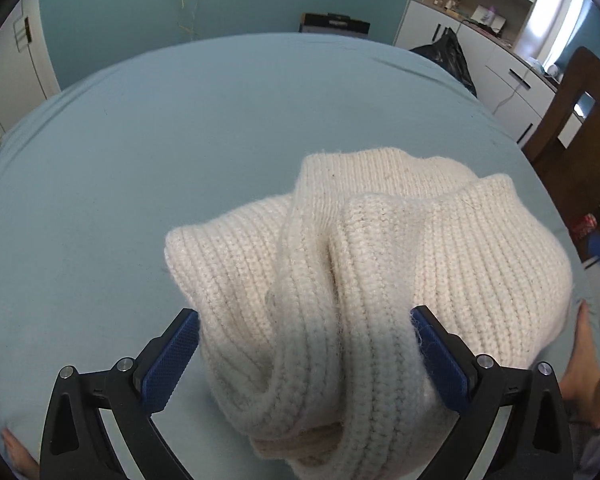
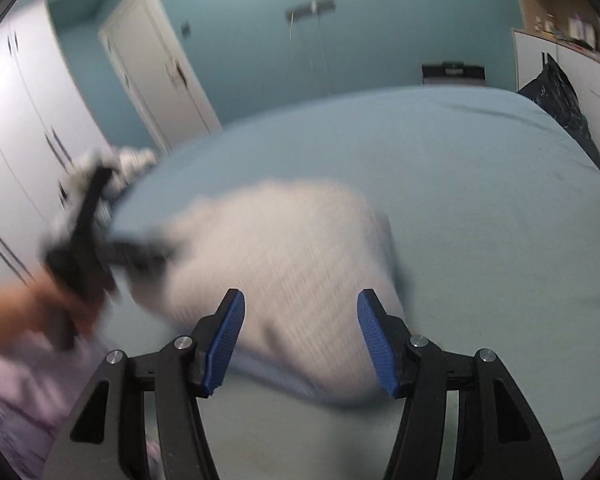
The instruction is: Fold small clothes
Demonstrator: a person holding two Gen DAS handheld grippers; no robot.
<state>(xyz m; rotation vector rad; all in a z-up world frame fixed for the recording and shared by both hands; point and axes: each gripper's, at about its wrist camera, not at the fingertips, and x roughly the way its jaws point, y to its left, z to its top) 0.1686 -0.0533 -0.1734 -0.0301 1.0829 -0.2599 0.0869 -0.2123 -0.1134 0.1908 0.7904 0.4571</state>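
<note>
We are holding the left gripper (image 1: 306,356) around a bunched cream knit garment (image 1: 380,264), its blue pads (image 1: 168,364) pressing into the thick folds from either side, so the jaws are pinching the knit with a wide bundle of fabric filling the gap between them. The garment is spreading away from the fingers over the pale blue bedsheet (image 1: 140,160), with one ribbed edge rolling up near the middle and another fold rising to the right. In the right wrist view, which is blurring heavily, we are seeing the same cream garment (image 2: 284,256) lying on the bedsheet (image 2: 480,200), with the left gripper (image 2: 136,252) gripping its left edge and the hand (image 2: 28,312) behind it. We are keeping the right gripper (image 2: 300,328) over the near edge of the garment with its jaws spread apart and nothing between the blue pads (image 2: 226,344); whether the pads are touching the fabric below we cannot tell. A white door (image 2: 156,68) and a black bag (image 2: 556,96) are standing beyond the bed, and a wooden chair (image 1: 576,140) is at the right.
</note>
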